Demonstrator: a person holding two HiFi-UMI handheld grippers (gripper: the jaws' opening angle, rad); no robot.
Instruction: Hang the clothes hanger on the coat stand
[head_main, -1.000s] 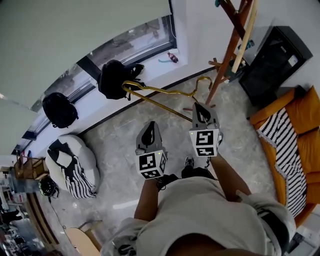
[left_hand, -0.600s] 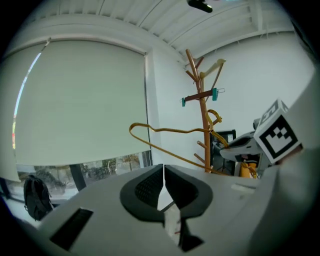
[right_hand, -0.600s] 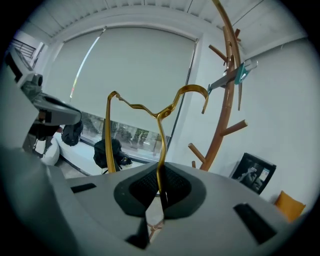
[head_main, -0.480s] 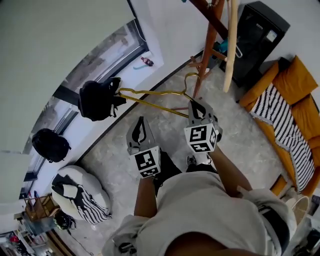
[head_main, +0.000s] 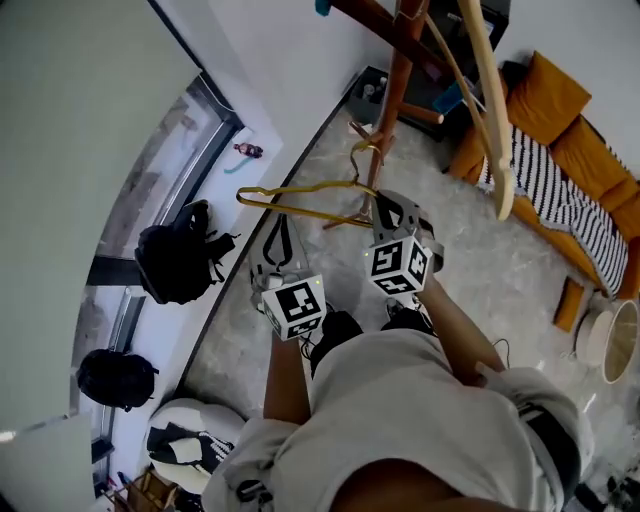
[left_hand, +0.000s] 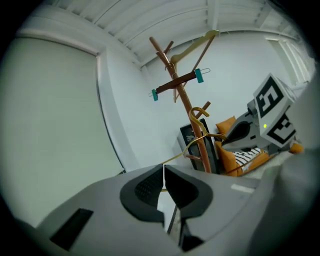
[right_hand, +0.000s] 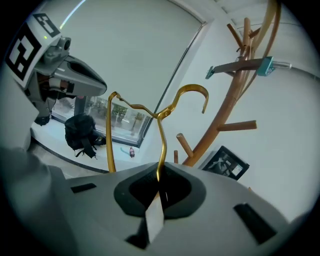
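A gold wire hanger (head_main: 300, 192) hangs level in front of me, and my right gripper (head_main: 381, 203) is shut on its wire just below the neck (right_hand: 161, 135). Its hook (head_main: 362, 156) sits close beside the pole of the brown wooden coat stand (head_main: 396, 95), apart from the pegs (right_hand: 237, 125). My left gripper (head_main: 281, 223) is shut, with its tips right at the hanger's lower bar near the far shoulder. In the left gripper view the wire runs past the shut left gripper (left_hand: 163, 167); no grip on it shows.
A pale wooden hanger (head_main: 492, 120) and a bar hanger with teal clips (left_hand: 177, 82) hang on the stand. An orange sofa with a striped cloth (head_main: 560, 180) stands to the right. Two black backpacks (head_main: 178, 262) lie on the window ledge to the left.
Both grippers have carried the gold hanger toward the coat stand, and its hook is now beside the pole. The left gripper has closed in on the hanger's bar.
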